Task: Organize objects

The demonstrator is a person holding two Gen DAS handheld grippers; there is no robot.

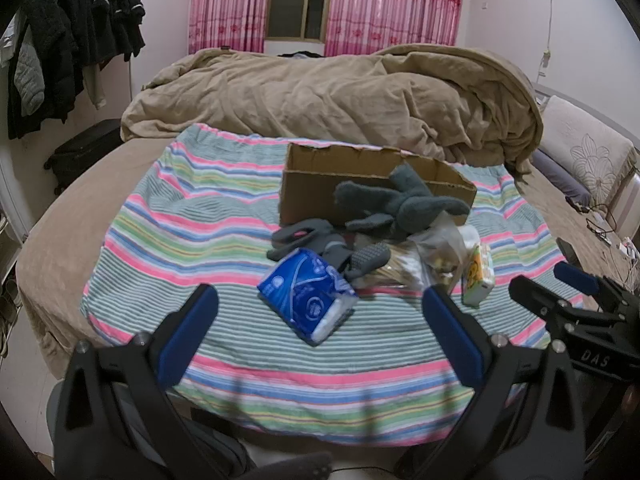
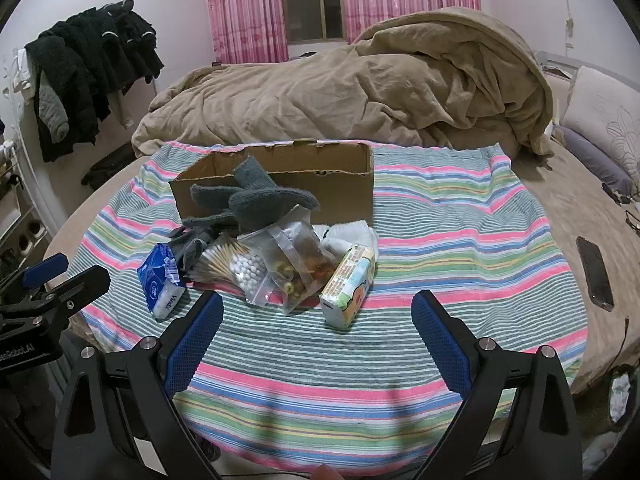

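An open cardboard box point(image 1: 356, 172) point(image 2: 320, 168) stands on a striped cloth point(image 1: 192, 216) point(image 2: 460, 216) on the bed. In front of it lies a pile: grey gloves point(image 1: 404, 200) point(image 2: 256, 196), a blue tissue pack point(image 1: 308, 296) point(image 2: 160, 280), a bag of cotton swabs point(image 2: 236, 268), a clear zip bag of small items point(image 2: 298, 260), a green and white tissue pack point(image 1: 478, 276) point(image 2: 348, 284). My left gripper point(image 1: 320, 300) is open and empty, near the blue pack. My right gripper point(image 2: 318, 308) is open and empty, just before the pile.
A heaped tan duvet point(image 1: 340, 92) point(image 2: 360, 84) lies behind the box. A dark phone point(image 2: 595, 274) lies on the bed at the right. Pillows point(image 2: 604, 120) are at the far right, dark clothes point(image 1: 72, 44) hang at the left.
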